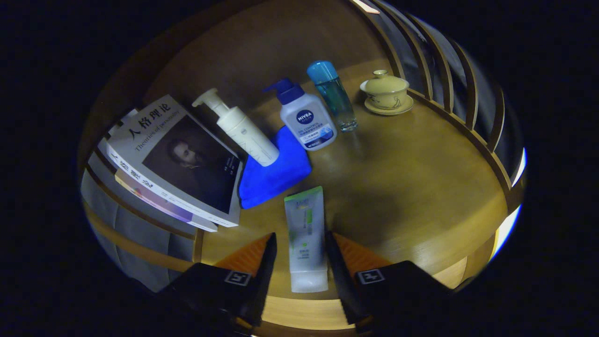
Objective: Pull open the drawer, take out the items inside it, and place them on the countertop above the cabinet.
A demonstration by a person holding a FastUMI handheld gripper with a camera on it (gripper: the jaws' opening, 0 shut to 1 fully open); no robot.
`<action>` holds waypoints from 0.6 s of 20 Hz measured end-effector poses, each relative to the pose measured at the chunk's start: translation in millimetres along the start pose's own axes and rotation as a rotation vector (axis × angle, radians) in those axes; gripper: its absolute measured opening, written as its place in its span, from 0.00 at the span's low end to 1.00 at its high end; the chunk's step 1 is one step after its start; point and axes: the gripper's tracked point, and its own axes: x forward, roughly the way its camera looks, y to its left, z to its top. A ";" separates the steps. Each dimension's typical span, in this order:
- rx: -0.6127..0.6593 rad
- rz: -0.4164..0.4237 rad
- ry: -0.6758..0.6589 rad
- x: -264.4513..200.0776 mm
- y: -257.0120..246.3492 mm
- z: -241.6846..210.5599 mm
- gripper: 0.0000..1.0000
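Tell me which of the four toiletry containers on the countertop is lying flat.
The white squeeze tube with the green end, lying flat between the open gripper fingers. The cream pump bottle, blue-capped pump bottle and clear blue bottle stand upright beyond it.

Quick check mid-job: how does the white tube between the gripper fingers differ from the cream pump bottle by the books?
The tube lies flat on the countertop; the cream pump bottle stands upright on the blue cloth. The tube has a green band and no pump; the bottle has a pump head. The tube sits between the open gripper fingers, untouched; the bottle is well beyond them. Both are pale toiletries.
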 end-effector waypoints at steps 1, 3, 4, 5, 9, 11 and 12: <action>-0.029 -0.002 -0.022 -5.5 0.6 0.6 0.77; -0.103 -0.033 -0.079 -21.9 -2.3 3.0 0.99; -0.141 -0.046 -0.119 -30.4 -1.8 2.0 0.98; -0.184 -0.050 -0.168 -42.1 0.4 4.6 0.98; -0.323 -0.027 -0.381 -97.9 17.0 -3.5 0.98; -0.362 -0.004 -0.477 -126.0 21.7 -14.4 0.97; -0.380 0.006 -0.524 -139.3 23.6 -21.7 0.98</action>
